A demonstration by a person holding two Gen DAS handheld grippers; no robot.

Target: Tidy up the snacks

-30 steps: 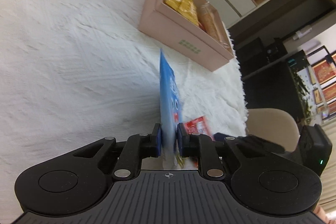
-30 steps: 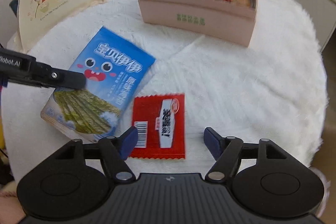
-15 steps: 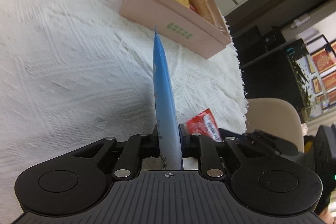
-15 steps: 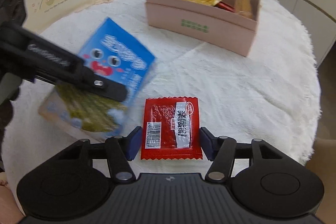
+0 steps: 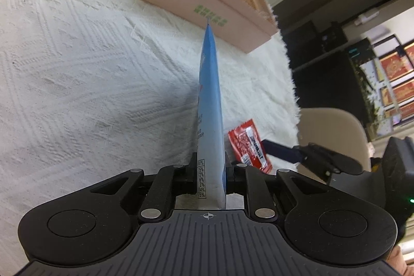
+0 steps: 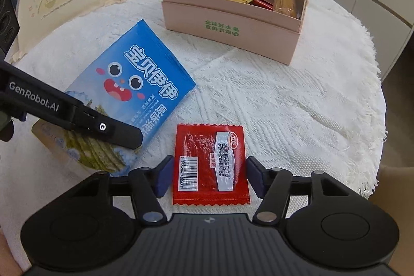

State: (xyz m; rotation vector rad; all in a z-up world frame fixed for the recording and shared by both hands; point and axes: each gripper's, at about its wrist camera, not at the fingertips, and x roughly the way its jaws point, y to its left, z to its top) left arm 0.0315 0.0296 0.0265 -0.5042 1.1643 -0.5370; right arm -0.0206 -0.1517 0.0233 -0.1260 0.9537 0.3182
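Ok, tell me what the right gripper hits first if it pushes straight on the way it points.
Most likely the flat red foil snack packet, lying on the white tablecloth between the right gripper's open fingers. Depth is unclear, so the fingertips might reach the cloth first.

left tool point(image 5: 210, 172) clamped, right tool point(image 6: 209, 176) parted

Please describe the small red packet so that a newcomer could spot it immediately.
On the round table's white textured cloth, look nearer than the pink cardboard box. The flat red foil packet lies beside the larger blue pouch; it alone shows a white barcode.
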